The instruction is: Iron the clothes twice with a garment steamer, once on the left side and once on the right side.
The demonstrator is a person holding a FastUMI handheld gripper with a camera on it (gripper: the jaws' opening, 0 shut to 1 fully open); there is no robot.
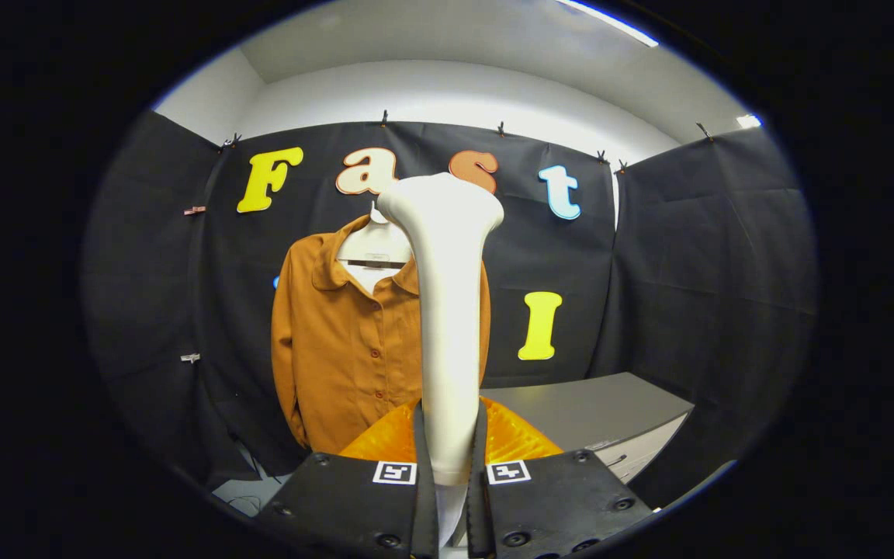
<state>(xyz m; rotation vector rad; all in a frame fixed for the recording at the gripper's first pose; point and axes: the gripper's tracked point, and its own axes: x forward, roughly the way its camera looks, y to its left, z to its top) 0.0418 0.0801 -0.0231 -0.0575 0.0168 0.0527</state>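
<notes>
A white garment steamer (447,310) stands upright between my fingers, its flared head at the top, level with the shirt's collar. My gripper (451,458) is shut on the steamer's handle, one finger pressing on each side. Beyond the steamer an orange-brown button-up shirt (346,349) hangs on a white hanger (375,244) against the booth's black wall. The steamer covers the shirt's right half; the left half, the button row and the left sleeve are in plain sight. The steamer's head is held away from the cloth, nearer to me.
A grey cabinet (594,411) with drawers stands to the right of the shirt, low against the wall. Black cloth walls close the booth on the left, back and right. A white cable lies on the floor below the shirt's left side.
</notes>
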